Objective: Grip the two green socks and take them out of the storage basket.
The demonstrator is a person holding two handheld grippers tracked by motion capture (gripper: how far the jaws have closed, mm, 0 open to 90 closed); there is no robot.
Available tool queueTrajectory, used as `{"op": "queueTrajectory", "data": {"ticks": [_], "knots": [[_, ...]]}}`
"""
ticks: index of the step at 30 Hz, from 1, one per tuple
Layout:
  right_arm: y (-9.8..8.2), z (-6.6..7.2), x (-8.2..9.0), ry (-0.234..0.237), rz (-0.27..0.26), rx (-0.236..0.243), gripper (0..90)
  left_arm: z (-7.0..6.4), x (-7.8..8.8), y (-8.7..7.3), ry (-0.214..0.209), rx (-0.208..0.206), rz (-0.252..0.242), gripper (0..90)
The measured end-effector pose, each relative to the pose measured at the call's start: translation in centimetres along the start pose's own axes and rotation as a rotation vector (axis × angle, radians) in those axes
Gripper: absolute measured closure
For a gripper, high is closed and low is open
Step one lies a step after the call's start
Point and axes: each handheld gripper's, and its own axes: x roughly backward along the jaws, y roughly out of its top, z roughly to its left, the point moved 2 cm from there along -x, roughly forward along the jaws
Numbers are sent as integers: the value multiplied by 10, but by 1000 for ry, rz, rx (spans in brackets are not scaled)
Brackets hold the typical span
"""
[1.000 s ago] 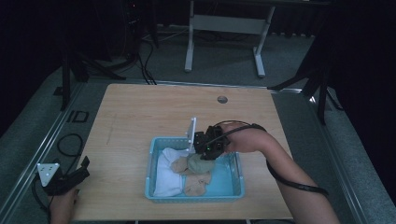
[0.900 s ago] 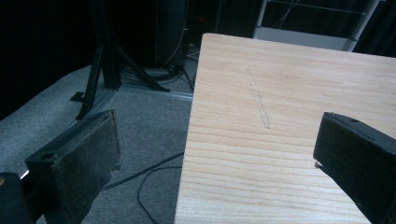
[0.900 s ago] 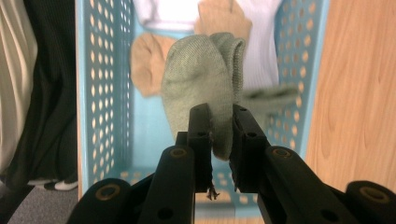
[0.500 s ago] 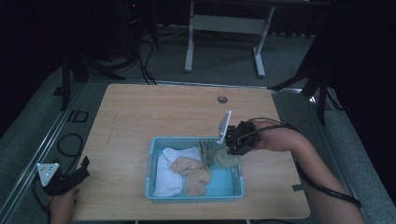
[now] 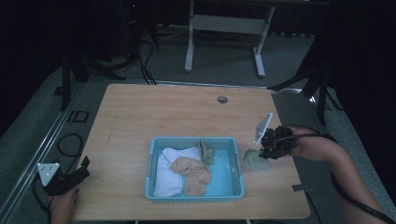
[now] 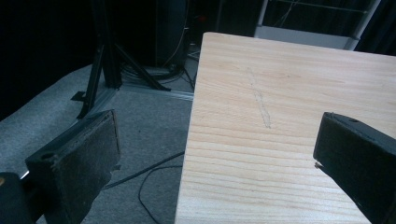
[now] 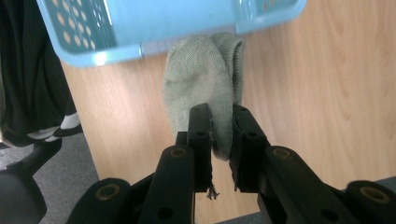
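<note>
pale grey-green sock [image 7: 205, 84], limp, folded double

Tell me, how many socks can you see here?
4, perhaps more hidden underneath. Three lie in the blue basket: a white sock, a tan sock and an olive sock. The grey-green sock is pinched in the right hand-held gripper, outside the basket's right wall.

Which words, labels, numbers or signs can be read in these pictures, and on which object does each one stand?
"ID": dark characters, roughly legible, on the grey floor beside the left edge of the table in the high view.
No readable text on the blue basket, on the green sock, on the other clothes in the basket, or on either gripper.
</note>
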Motion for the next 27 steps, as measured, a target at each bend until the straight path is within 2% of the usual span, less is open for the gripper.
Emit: {"op": "queueTrajectory", "data": {"ticks": [10,20,23,27], "knots": [[-30,3,-24,39,-8,-61,800,0,0,0,-1,-1,-1,7],[-55,10,-82,131,-9,-135,799,0,0,0,-1,-2,1,7],[-61,10,-95,154,-27,-161,800,0,0,0,0,-2,1,7],[-67,11,-110,172,-8,-178,799,0,0,0,1,-1,2,7]]}}
